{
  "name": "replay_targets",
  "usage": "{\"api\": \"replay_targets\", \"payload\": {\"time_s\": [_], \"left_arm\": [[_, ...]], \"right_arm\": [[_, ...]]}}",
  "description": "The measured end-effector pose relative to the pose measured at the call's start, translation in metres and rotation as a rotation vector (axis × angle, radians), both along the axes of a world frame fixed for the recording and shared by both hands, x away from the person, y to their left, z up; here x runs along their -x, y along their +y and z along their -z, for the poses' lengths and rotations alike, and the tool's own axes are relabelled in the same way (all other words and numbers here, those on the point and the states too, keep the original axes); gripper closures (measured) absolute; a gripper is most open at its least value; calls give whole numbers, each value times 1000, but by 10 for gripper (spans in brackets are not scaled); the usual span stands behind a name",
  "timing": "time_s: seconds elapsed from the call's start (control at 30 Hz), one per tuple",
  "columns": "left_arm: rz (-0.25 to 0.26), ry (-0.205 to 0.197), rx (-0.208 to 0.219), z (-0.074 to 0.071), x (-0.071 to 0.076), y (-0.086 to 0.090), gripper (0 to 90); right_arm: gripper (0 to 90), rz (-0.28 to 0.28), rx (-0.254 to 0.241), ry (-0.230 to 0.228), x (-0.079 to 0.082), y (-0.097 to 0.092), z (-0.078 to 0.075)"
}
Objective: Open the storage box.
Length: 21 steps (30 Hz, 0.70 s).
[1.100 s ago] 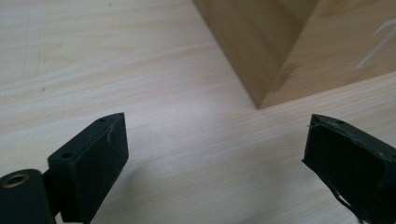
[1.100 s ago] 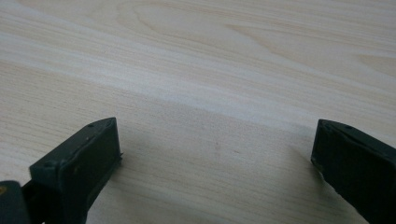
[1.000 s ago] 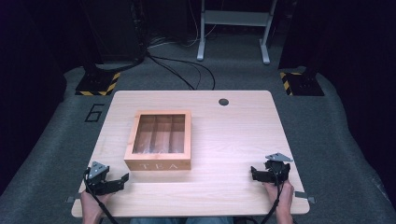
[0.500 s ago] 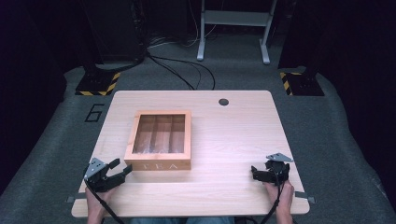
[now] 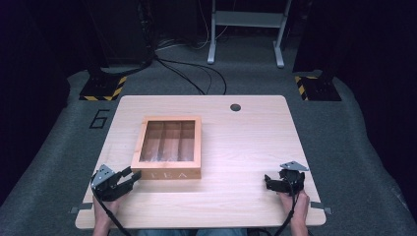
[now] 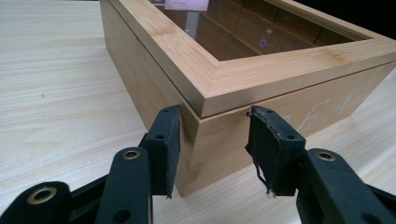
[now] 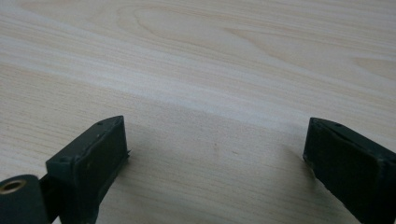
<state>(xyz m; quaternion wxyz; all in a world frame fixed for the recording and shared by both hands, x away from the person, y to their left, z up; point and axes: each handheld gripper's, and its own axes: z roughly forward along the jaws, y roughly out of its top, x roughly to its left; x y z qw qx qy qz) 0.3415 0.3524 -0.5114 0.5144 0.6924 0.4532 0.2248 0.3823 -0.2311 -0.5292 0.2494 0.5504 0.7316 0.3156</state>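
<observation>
Left gripper (image 5: pixel 132 175) jaws closing around tea box (image 6: pixel 261 60) corner, right gripper (image 5: pixel 269 180) open.

The tea box (image 6: pixel 261 70) runs off the top and right edges of the left gripper view, its glass lid glaring over the compartments, and whether the pads (image 6: pixel 273 154) touch its near corner is unclear.

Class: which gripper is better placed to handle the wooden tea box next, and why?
Left. The left gripper straddles the near corner of the tea box, its jaws having just been closing around it. The right gripper rests open on bare table, far from the box.
</observation>
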Motion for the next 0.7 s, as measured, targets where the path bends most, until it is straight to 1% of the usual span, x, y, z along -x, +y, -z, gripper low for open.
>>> {"api": "replay_targets", "payload": {"time_s": [0.1,0.2,0.23,0.33,0.4,0.47,0.5,0.57,0.6,0.7], "left_arm": [[2,-5,-8,-1,0,1,553],[11,-1,-16,-2,0,2,571],[18,-6,-23,-3,0,3,575],[17,-7,-33,-3,0,3,581],[19,-9,-30,-3,0,3,582],[15,-20,-37,-3,1,2,584],[12,-21,-40,-3,1,2,584],[12,-21,-42,-3,2,2,584],[6,-30,-38,-2,1,1,584],[6,-28,-41,-2,2,1,584]], "right_arm": [[58,0,-1,1,0,0,0],[58,1,1,-1,0,0,0],[58,1,1,-2,0,0,0],[61,3,2,-4,0,0,0],[62,3,2,-4,0,0,0],[61,6,3,-7,0,0,0],[62,4,6,0,0,0,0],[62,5,7,-1,0,0,0],[62,5,7,-2,0,0,0],[62,5,8,-4,0,1,0]]}}
